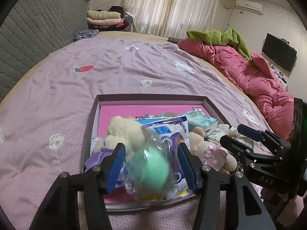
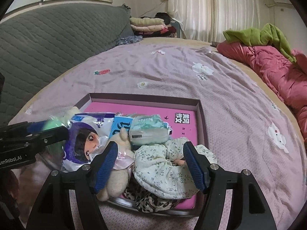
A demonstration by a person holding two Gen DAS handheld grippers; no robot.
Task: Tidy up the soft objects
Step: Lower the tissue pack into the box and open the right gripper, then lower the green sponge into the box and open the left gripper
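Observation:
A shallow box (image 1: 149,97) with a pink bottom lies on the bed and holds soft things. In the left wrist view a blurred green ball in clear wrap (image 1: 153,170) sits between the fingers of my left gripper (image 1: 151,167). The pads stand apart from it, so the gripper is open. Behind it are a cream teddy (image 1: 124,130), a bagged doll (image 1: 168,132) and a tissue pack (image 1: 201,120). My right gripper (image 2: 151,164) is open over a floral cloth (image 2: 159,172) lying in the box. A small plush bear (image 2: 115,184) lies by its left finger.
The bed has a lilac printed sheet (image 2: 230,115). A pink quilt (image 1: 259,80) with a green blanket (image 1: 226,36) lies along its right side. A grey padded headboard (image 1: 38,28) stands at left, with folded clothes (image 1: 107,19) behind it. A leopard-print cloth (image 2: 151,201) hangs over the box's near edge.

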